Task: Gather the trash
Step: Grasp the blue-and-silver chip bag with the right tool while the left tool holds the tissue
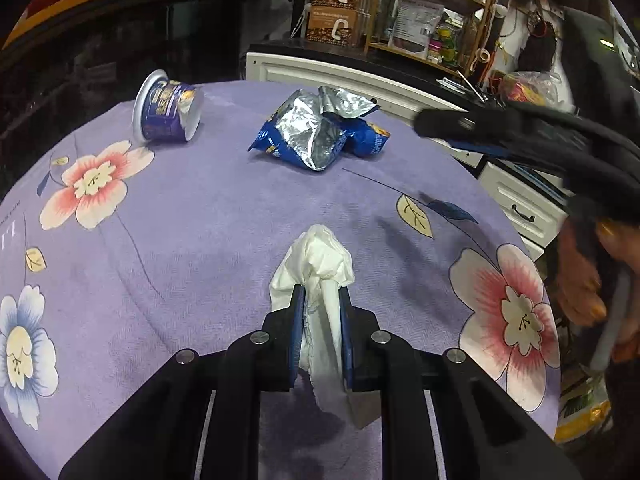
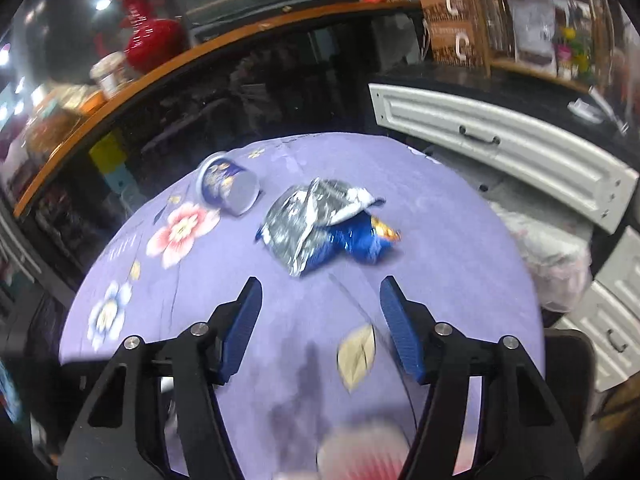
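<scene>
A crumpled white tissue point(image 1: 320, 264) is pinched between the blue pads of my left gripper point(image 1: 321, 294), just above the purple flowered tablecloth point(image 1: 200, 220). Farther back lie a torn blue and silver snack bag point(image 1: 316, 132) and a blue cup point(image 1: 168, 110) tipped on its side. My right gripper point(image 2: 320, 292) stands open over the cloth with nothing between its fingers; the snack bag point(image 2: 320, 226) lies just beyond its tips and the tipped cup point(image 2: 230, 190) to the left of that. The right gripper's dark body point(image 1: 520, 136) and a hand enter the left wrist view from the right.
White cabinet drawers point(image 2: 500, 152) run along the table's right side, with a pale plastic bag point(image 2: 556, 256) by the table edge. A dark counter with an orange rim point(image 2: 120, 92) curves behind the table. Cluttered shelves point(image 1: 432, 8) stand at the back right.
</scene>
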